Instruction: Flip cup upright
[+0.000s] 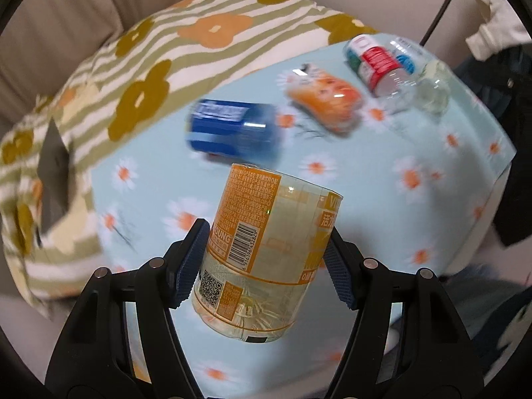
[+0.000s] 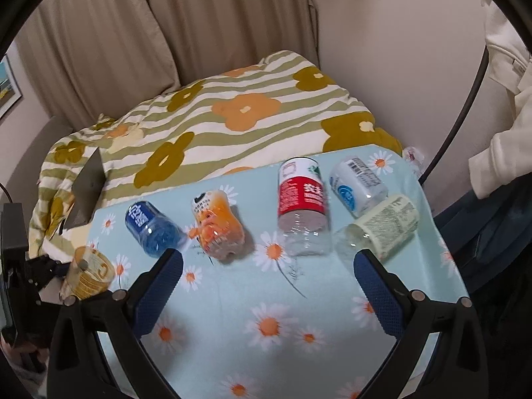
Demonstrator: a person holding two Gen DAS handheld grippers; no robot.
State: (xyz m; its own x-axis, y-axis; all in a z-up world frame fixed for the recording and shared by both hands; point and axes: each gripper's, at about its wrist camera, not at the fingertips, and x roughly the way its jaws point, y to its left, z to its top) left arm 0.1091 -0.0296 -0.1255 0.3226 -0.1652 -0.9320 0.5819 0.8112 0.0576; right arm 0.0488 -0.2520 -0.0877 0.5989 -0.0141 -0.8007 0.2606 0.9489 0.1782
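Note:
My left gripper (image 1: 266, 256) is shut on a clear plastic cup with a yellow-orange label (image 1: 262, 249), held tilted above the daisy-print tablecloth (image 1: 382, 199); its closed base points toward the camera. The same cup (image 2: 88, 276) shows at the far left of the right wrist view, with the left gripper behind it. My right gripper (image 2: 267, 282) is open and empty above the tablecloth (image 2: 266, 299), nearer than a row of cups lying on their sides: blue (image 2: 153, 229), orange (image 2: 217, 229), red (image 2: 304, 206), white-blue (image 2: 357, 186) and pale green (image 2: 382, 229).
A striped flowered blanket (image 2: 216, 123) lies behind the table, with a dark flat object (image 2: 88, 183) on its left. Curtains (image 2: 133, 33) and a wall are behind. White clothing (image 2: 502, 116) and a dark pole (image 2: 465, 106) stand at the right.

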